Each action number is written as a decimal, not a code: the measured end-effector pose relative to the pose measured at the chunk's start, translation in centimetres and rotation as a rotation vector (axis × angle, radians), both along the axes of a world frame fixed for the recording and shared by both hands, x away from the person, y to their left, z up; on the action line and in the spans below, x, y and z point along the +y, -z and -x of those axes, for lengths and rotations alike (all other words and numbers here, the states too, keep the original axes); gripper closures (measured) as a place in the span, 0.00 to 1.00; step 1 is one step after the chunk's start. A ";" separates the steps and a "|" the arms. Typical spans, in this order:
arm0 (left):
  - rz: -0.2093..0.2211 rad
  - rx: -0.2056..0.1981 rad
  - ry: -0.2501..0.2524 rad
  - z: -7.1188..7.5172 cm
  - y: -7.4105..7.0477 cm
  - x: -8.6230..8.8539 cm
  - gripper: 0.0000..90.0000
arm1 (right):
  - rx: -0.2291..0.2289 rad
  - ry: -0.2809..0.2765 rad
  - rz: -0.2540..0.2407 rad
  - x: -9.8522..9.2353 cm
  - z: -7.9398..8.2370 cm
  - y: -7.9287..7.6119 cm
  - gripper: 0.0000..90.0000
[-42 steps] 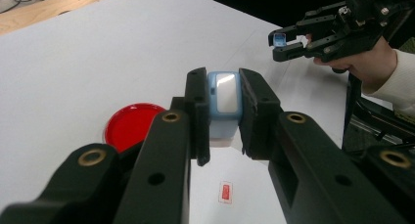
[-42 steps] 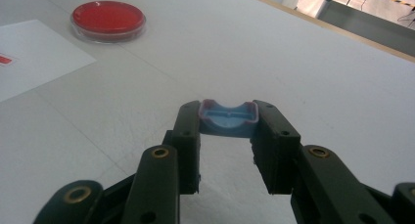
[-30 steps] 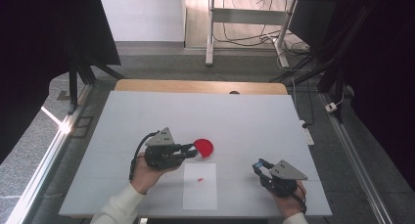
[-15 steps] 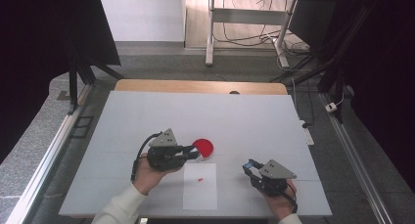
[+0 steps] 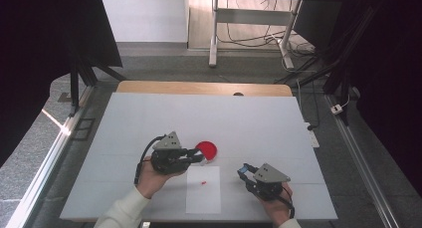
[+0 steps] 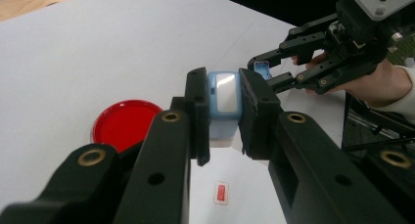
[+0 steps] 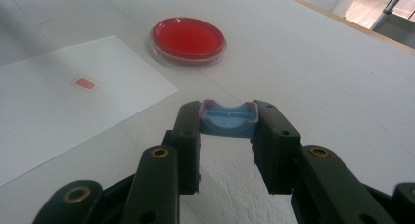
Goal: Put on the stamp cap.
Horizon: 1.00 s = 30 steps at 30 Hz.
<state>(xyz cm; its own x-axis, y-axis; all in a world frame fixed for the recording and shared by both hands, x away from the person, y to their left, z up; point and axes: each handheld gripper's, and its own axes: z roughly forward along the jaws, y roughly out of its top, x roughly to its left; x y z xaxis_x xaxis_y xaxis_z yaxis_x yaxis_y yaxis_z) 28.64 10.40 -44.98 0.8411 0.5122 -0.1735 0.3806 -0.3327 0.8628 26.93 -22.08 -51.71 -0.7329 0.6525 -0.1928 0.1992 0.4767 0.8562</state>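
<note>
Box (image 6: 224, 98) is sitting clamped in the left gripper (image 5: 198, 156), just near of the red dish (image 5: 207, 149); lid (image 7: 229, 118) is sitting pinched in the right gripper (image 5: 245, 171), well to the right, across the paper (image 5: 204, 188). Box is lying left and slightly far from the lid

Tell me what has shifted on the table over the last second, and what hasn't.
The right hand-held gripper, shut on a small blue plastic cap, slid leftward across the white table toward the white paper sheet. The left hand-held gripper kept its place beside the round red-filled dish, gripping a pale blue plastic case. Dish, sheet and the small red-marked slip did not move.
</note>
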 end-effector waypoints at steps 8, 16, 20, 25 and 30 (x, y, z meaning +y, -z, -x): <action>0.000 -0.002 0.002 0.0 0.0 -0.1 0.83 | 0.000 -0.014 0.004 1.2 0.0 0.1 0.71; 0.002 -0.001 0.009 0.0 0.0 -0.4 0.84 | 0.004 -0.033 -0.016 2.5 -0.1 0.2 0.71; 0.005 -0.001 0.007 0.0 0.0 -0.4 0.84 | 0.001 -0.045 -0.013 3.2 -0.1 0.2 0.71; 0.011 0.003 0.013 0.1 0.0 -0.5 0.84 | -0.001 -0.064 0.000 3.9 0.0 0.3 0.71; 0.011 0.004 0.019 0.1 0.0 -0.8 0.83 | -0.010 -0.070 -0.001 4.6 0.1 0.2 0.71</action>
